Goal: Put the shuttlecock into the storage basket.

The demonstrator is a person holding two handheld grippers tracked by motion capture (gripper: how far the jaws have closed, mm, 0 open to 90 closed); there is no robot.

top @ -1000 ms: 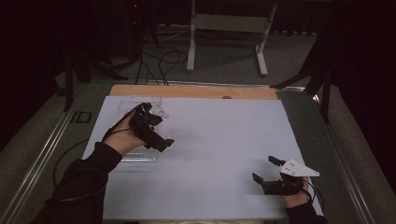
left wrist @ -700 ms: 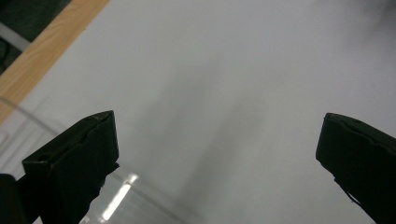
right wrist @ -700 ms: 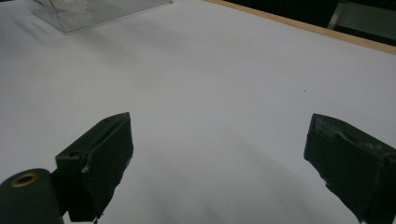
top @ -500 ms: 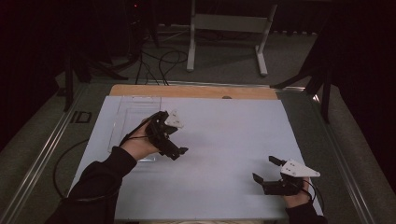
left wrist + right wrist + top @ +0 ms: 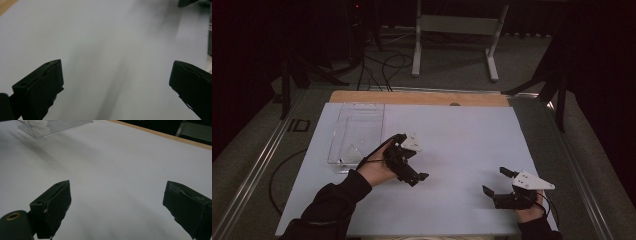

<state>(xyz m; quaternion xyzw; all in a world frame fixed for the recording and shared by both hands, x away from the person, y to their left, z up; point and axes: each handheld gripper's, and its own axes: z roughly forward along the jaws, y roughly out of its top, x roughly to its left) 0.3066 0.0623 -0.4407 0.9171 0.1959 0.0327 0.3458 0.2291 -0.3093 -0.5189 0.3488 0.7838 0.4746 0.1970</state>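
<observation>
My left gripper [image 5: 411, 157] hovers over the middle-left of a white sheet [image 5: 462, 135], just right of a clear plastic tray [image 5: 357, 131]. Its jaws stand wide apart with nothing between them, as the left gripper view [image 5: 117, 82] confirms over bare sheet. Near the sheet's front right corner my right gripper [image 5: 496, 181] rests low, also open and empty [image 5: 117, 207]. In the right gripper view the clear tray [image 5: 50, 126] lies far off at the top left. A dark part of the right gripper [image 5: 187, 2] shows at the top right of the left gripper view.
The sheet covers a wooden tabletop whose bare strip [image 5: 422, 97] runs along the far edge. Metal rails [image 5: 259, 165] border the table on both sides. Behind it stand a white frame [image 5: 457, 25] and floor cables [image 5: 382, 65]. A cable [image 5: 277, 175] trails from the left sleeve.
My left gripper has moved right and toward the near edge, off the clear tray and out over the open sheet. The right gripper has stayed put.
</observation>
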